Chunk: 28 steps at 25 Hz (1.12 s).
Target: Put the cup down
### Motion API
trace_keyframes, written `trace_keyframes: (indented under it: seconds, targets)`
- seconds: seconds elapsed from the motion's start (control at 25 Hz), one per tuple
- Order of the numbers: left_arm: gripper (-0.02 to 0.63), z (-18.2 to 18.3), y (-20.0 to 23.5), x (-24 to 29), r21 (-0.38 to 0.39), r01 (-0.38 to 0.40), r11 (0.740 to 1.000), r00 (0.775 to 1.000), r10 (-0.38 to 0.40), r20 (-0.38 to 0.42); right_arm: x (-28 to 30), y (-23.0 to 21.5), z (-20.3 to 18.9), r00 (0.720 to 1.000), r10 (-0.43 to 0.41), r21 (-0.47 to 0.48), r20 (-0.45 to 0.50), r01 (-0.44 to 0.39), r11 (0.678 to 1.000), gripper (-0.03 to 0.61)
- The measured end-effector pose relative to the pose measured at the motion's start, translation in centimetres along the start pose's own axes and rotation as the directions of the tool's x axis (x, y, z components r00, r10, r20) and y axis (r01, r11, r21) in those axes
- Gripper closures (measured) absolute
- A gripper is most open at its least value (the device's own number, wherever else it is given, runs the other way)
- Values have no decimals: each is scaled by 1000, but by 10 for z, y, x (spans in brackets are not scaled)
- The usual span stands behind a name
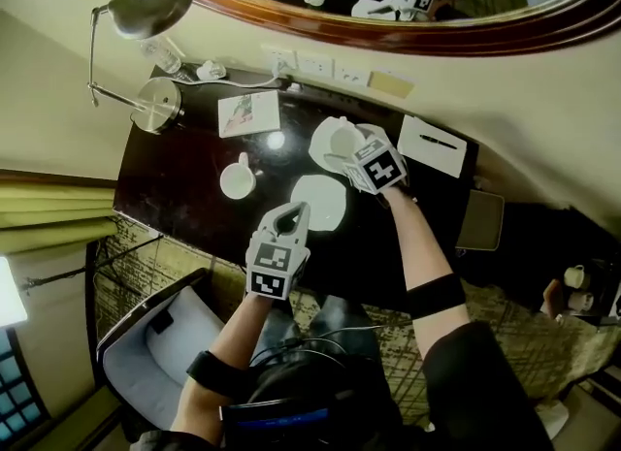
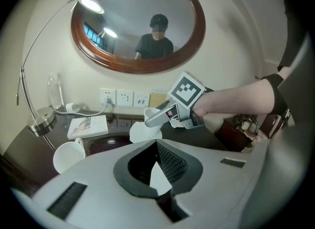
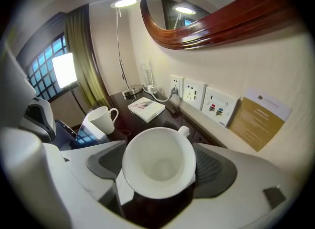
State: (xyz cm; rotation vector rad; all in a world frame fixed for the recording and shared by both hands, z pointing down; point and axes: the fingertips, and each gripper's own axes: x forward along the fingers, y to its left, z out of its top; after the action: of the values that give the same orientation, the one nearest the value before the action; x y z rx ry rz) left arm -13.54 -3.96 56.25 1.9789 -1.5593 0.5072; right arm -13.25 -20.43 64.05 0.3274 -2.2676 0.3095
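Observation:
A white cup (image 1: 342,137) (image 3: 158,168) sits tilted between the jaws of my right gripper (image 1: 351,148) (image 3: 158,170), its mouth facing the camera and its handle towards the wall. In the head view it hangs over a white saucer (image 1: 323,153) at the back of the dark table (image 1: 184,187). A second saucer (image 1: 318,203) lies nearer me. Just behind that one my left gripper (image 1: 290,214) (image 2: 158,173) is shut and empty. Another white cup (image 1: 237,179) (image 2: 68,156) (image 3: 102,119) stands to the left.
A desk lamp (image 1: 150,3), a water bottle (image 1: 161,52) and a booklet (image 1: 248,112) occupy the table's back left. A notepad with a pen (image 1: 432,145) lies at the right. Wall sockets (image 1: 315,64) and a round mirror (image 2: 138,23) are behind. A chair (image 1: 160,342) stands at the lower left.

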Motion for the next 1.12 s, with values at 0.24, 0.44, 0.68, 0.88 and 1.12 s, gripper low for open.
trace_keyframes:
  seconds: [0.24, 0.44, 0.68, 0.88, 1.12]
  targets:
    - [627, -10, 16, -8, -26, -23, 999, 1000, 23, 0, 21, -2, -5, 1000, -1, 19, -11, 2, 1000, 147]
    - [626, -17, 24, -12, -42, -33, 999, 999, 33, -3, 27, -3, -1, 1000, -9, 26, 0, 9, 1000, 146]
    - [627, -22, 30, -14, -56, -40, 998, 999, 40, -6, 31, -5, -2, 1000, -12, 23, 3, 12, 1000, 138]
    - [626, -23, 32, -14, -60, -40, 997, 999, 40, -7, 31, -7, 4, 999, -53, -26, 13, 53, 998, 112]
    - [626, -21, 31, -17, -57, -34, 998, 999, 34, 0, 19, -9, 13, 996, -83, -43, 23, 84, 996, 101]
